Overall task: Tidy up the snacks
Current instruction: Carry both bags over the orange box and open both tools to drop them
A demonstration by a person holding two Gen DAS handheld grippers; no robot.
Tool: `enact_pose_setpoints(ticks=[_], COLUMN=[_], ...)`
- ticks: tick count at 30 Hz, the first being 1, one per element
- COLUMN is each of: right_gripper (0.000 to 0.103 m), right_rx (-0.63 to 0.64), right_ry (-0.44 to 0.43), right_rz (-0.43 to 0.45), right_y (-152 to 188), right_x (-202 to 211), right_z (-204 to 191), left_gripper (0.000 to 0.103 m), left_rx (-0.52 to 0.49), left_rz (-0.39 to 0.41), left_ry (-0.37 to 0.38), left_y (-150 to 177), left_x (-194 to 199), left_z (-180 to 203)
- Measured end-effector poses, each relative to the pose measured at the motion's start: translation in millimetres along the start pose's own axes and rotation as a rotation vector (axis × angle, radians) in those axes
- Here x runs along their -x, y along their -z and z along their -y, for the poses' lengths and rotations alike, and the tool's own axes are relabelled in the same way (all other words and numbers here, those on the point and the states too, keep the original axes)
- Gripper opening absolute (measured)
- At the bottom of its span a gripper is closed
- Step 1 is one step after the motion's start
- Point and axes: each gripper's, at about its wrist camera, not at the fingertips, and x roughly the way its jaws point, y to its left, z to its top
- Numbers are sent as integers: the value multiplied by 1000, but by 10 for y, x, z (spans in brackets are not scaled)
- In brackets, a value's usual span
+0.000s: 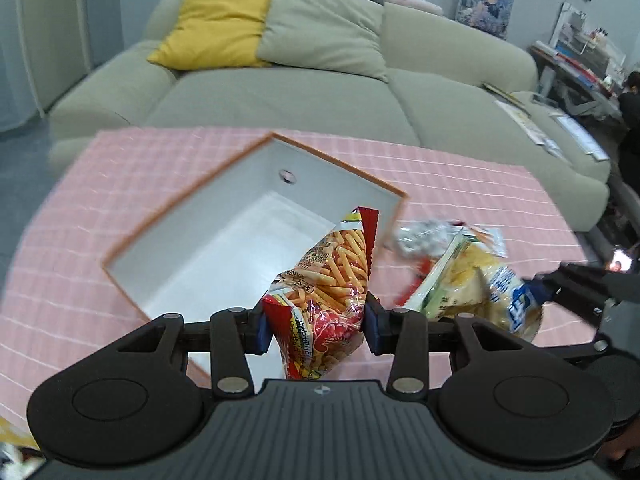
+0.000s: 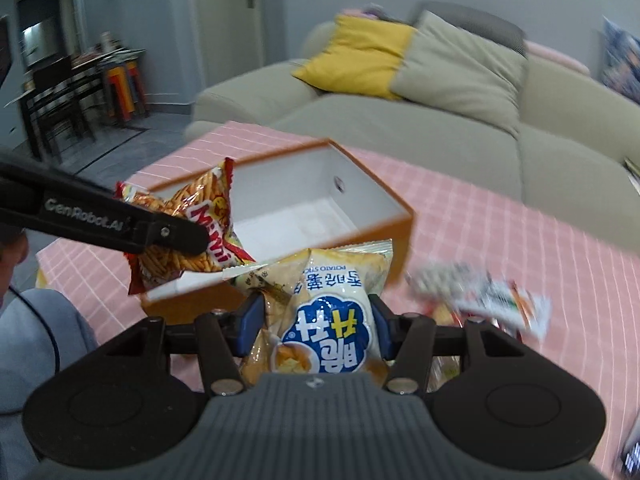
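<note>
My left gripper (image 1: 318,326) is shut on a red bag of stick snacks (image 1: 332,292) and holds it over the near corner of an open orange box with a white inside (image 1: 224,232). My right gripper (image 2: 314,330) is shut on a pale yellow bag of potato chips (image 2: 332,312), held just short of the box (image 2: 304,204). In the right wrist view the red bag (image 2: 188,236) hangs over the box's left edge, held by the left gripper (image 2: 176,236). In the left wrist view the chip bag (image 1: 480,284) is at the right.
The box stands on a table with a pink checked cloth (image 1: 460,184). More snack packets (image 2: 480,300) lie on the cloth right of the box. A beige sofa (image 1: 280,92) with yellow and grey cushions stands behind the table.
</note>
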Motion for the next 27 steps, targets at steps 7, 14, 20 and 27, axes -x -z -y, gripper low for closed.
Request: enact_pose_setpoints(ticks=[7, 14, 20, 27], right_gripper=[53, 53, 53, 53], right_rx=[161, 320, 406, 433], right_ry=[-57, -84, -104, -126], right_rz=[0, -98, -180, -288], right_y=[-446, -655, -731, -668], right_x=[-333, -900, -1407, -1872], right_z=[-346, -674, -824, -872], left_gripper=[49, 49, 48, 48], left_rx=[-27, -64, -89, -134], left_rz=[-46, -131, -208, -278], left_ry=[-91, -133, -160, -162], left_y=[-239, -296, -306, -328], left_x=[-147, -492, -811, -1137], left_z=[-339, -587, -777, -832])
